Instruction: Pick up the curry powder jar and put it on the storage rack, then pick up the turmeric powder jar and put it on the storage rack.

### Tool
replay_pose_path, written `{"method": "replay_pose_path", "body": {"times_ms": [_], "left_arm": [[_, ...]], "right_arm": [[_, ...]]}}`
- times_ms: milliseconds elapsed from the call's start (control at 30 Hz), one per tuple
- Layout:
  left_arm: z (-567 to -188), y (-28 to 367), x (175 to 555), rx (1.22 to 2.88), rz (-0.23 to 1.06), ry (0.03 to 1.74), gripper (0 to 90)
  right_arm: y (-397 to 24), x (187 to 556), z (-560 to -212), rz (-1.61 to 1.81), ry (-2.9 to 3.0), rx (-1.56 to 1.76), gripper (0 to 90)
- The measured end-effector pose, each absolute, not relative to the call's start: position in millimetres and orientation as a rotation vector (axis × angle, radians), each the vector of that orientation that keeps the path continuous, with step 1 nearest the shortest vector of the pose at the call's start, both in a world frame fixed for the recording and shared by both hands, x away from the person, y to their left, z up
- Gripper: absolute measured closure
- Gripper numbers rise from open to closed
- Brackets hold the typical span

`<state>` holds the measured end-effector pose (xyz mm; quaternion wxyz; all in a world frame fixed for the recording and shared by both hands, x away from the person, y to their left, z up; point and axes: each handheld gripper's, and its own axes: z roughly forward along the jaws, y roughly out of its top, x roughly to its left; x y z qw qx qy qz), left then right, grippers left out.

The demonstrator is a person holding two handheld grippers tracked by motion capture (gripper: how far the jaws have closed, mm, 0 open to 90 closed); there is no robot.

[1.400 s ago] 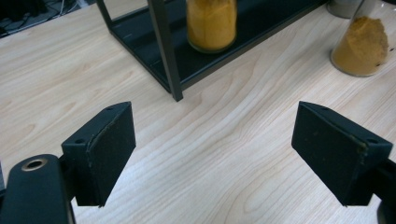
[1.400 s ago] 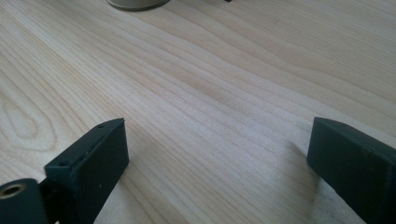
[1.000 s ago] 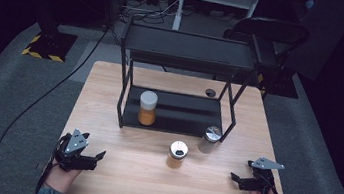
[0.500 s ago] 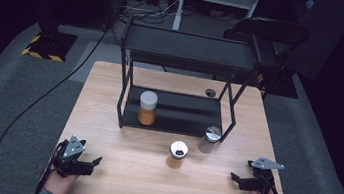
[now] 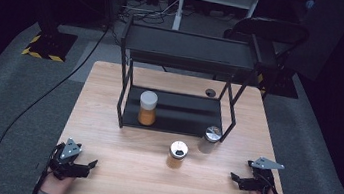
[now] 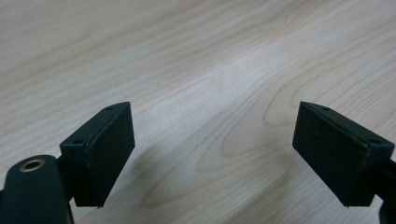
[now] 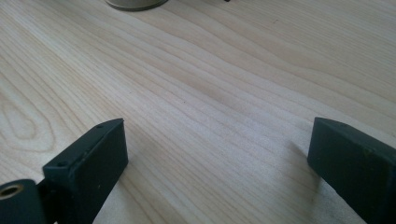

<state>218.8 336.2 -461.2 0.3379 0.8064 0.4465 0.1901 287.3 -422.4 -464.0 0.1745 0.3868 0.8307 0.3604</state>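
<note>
While both tools rest low over the desk (image 5: 121, 120) near its front edge, the left hand-held gripper (image 5: 84, 165) has just been opening its jaws, which stand wide with nothing but bare wood between them, and the right hand-held gripper (image 5: 236, 178) is likewise spread and empty. The nearest things are two small jars: the orange jar with the shaker lid (image 5: 177, 154) stands ahead and to the inside of the right hand-held gripper, and the silver-capped jar (image 5: 210, 139) stands just beyond it, close to the black shelf (image 5: 188, 51). A taller orange jar with a white lid (image 5: 148, 107) sits on the shelf's lower tray. The small jars look light, rigid and smooth-walled, likely slippery and easy to tip; a grip across the body below the lid seems safest.
</note>
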Motion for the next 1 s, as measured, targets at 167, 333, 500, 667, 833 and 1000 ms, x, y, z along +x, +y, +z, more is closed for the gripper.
{"method": "replay_pose_path", "body": {"times_ms": [167,333,500,667,833,1000], "left_arm": [[-460.5,337.5,220.6,2.103,0.482,1.175,9.0],[-460.5,338.8,221.1,2.106,0.478,1.168,8.9],[-460.5,338.9,220.9,2.105,0.480,1.172,8.9],[-460.5,338.8,220.9,2.104,0.481,1.172,8.9],[-460.6,338.8,220.8,2.103,0.480,1.174,8.9],[-460.6,338.8,220.8,2.103,0.480,1.174,8.9]], "right_arm": [[-422.4,287.3,-464.0,1.021,2.354,1.096,4.8],[-422.4,287.3,-464.0,1.021,2.355,1.096,4.7],[-422.6,287.4,-464.0,1.022,2.355,1.097,4.7],[-422.9,287.9,-463.9,1.024,2.357,1.097,4.7],[-422.7,288.1,-463.8,1.023,2.357,1.097,4.7],[-420.6,289.5,-460.7,1.004,2.364,1.111,4.7]]}}
